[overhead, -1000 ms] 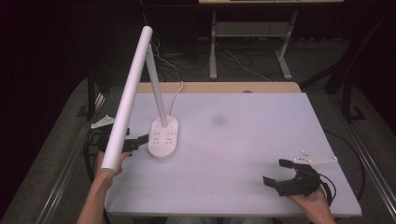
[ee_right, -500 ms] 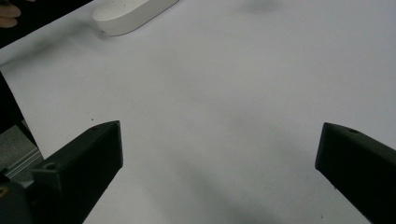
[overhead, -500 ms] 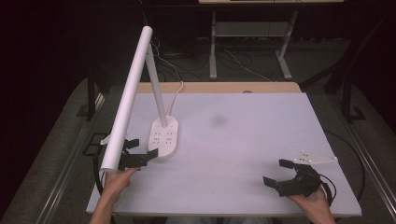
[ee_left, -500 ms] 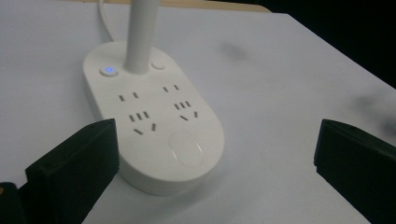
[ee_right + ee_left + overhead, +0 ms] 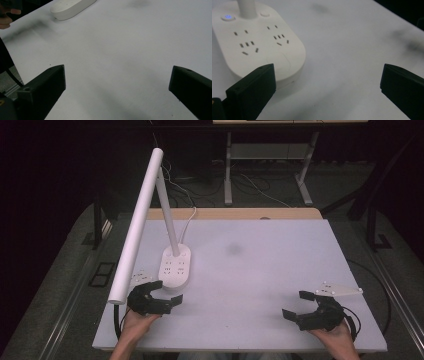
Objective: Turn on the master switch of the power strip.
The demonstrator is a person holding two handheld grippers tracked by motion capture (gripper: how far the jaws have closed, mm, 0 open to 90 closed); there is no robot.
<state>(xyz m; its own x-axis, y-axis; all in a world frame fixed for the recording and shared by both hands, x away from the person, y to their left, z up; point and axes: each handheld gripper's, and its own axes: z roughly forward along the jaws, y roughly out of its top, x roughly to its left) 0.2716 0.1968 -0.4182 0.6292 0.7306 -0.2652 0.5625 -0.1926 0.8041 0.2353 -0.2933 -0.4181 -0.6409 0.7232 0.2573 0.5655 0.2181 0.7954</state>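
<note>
A white desk lamp stands at the table's left; its long tube head (image 5: 139, 223) slants down toward the front left. Its oval base (image 5: 175, 265) carries power sockets (image 5: 247, 45) and a lit blue button (image 5: 227, 17). My left gripper (image 5: 167, 292) is open on the table just in front of that base, holding nothing. In the left gripper view the base (image 5: 262, 47) lies just beyond the left jaw. My right gripper (image 5: 298, 305) rests open near the front right edge, nothing between its jaws. The base (image 5: 72, 7) lies far off in the right gripper view.
The white table top (image 5: 260, 270) has a wooden strip (image 5: 235, 213) along its far edge. A white cord (image 5: 189, 220) runs back from the lamp base. Dark smudges (image 5: 234, 249) mark the surface. A metal stand (image 5: 270, 165) and cables lie on the floor behind.
My left gripper has come inward from the table's left edge and forward to the front of the lamp base. The right gripper has stayed in place.
</note>
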